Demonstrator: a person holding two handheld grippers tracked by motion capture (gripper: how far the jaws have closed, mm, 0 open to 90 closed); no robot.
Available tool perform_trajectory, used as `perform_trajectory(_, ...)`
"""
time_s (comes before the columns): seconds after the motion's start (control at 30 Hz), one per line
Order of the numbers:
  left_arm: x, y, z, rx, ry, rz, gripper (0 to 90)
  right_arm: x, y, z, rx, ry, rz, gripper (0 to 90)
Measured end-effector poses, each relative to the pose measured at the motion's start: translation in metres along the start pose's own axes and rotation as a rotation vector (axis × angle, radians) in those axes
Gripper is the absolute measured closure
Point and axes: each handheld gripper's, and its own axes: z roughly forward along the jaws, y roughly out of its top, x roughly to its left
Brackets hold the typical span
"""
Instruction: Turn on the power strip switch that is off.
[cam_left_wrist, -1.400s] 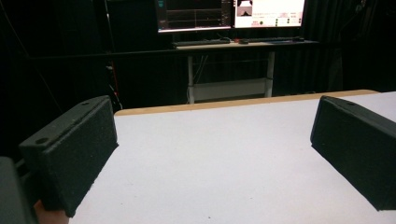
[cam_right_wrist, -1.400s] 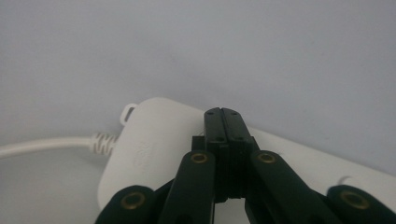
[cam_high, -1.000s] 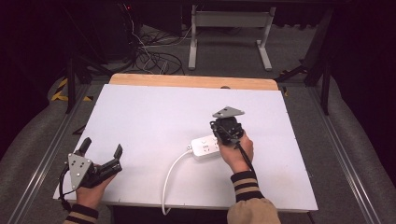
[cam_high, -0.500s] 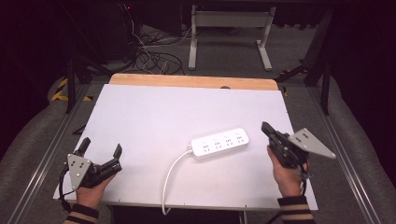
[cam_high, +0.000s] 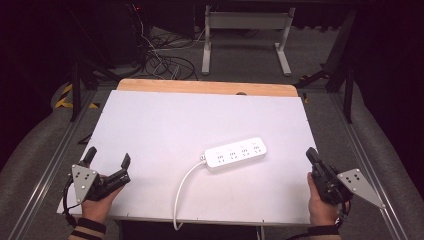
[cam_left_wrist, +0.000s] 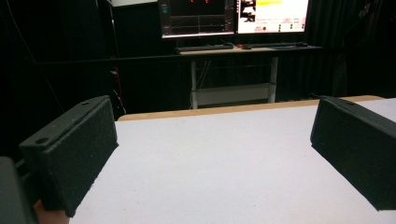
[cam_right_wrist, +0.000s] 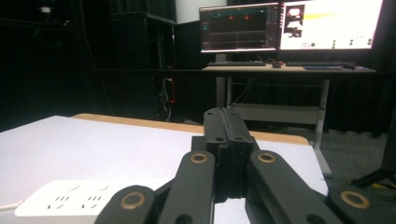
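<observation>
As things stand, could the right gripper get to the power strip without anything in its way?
Probably yes: the right gripper, jaws shut and empty, sits beside the power strip's right end, with bare white table between them.

The power strip (cam_high: 235, 154) is showing smooth white plastic with a slight sheen, and its cord (cam_high: 184, 192) is looking like white rubbery plastic. Under the strip, the table (cam_high: 165, 130) is wearing a matt white sheet, faintly grainy, with bare pale wood showing along the edge beyond the strip. The left gripper (cam_high: 106, 160) is showing rough, matt black pads (cam_left_wrist: 77, 149); the right gripper (cam_high: 312, 156) is showing black plastic links with brass-coloured rivets (cam_right_wrist: 199, 157).
</observation>
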Motion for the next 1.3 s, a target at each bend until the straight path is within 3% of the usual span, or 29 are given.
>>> perform_trajectory(0.23,-0.001,0.0,-0.001,-0.001,0.001,0.008,1.1,0.002,-0.003,-0.001,-0.023,-0.024,-0.04,90.0)
perform_trajectory(0.57,-0.001,0.0,0.0,0.003,-0.004,0.005,1.1,0.006,-0.005,0.001,-0.021,-0.024,-0.058,89.7)
perform_trajectory(0.67,-0.001,0.0,0.0,0.005,-0.003,0.007,1.0,0.008,-0.006,0.002,-0.021,-0.034,-0.073,73.4)
perform_trajectory(0.8,-0.001,0.0,0.0,0.005,-0.004,0.006,1.0,0.01,-0.007,0.007,-0.026,-0.05,-0.082,39.5)
perform_trajectory(0.83,-0.001,-0.001,0.0,0.006,-0.004,0.005,1.1,0.01,-0.008,0.008,-0.022,-0.061,-0.074,26.9)
perform_trajectory(0.87,-0.001,-0.001,0.0,0.006,-0.005,0.004,1.1,0.012,-0.008,0.009,-0.024,-0.093,-0.073,21.0)
perform_trajectory(0.9,-0.001,0.0,0.0,0.006,-0.006,0.005,1.0,0.012,-0.008,0.01,-0.025,-0.097,-0.075,18.2)
perform_trajectory(0.93,-0.001,-0.001,0.0,0.006,-0.006,0.004,1.1,0.012,-0.008,0.01,-0.02,-0.072,-0.082,14.3)
perform_trajectory(1.0,-0.001,-0.001,0.0,0.008,-0.008,0.002,1.0,0.015,-0.008,0.01,-0.033,-0.09,-0.105,11.0)
perform_trajectory(1.3,-0.001,-0.001,0.0,0.009,-0.006,0.003,1.0,0.015,-0.01,0.013,-0.021,-0.103,-0.096,8.2)
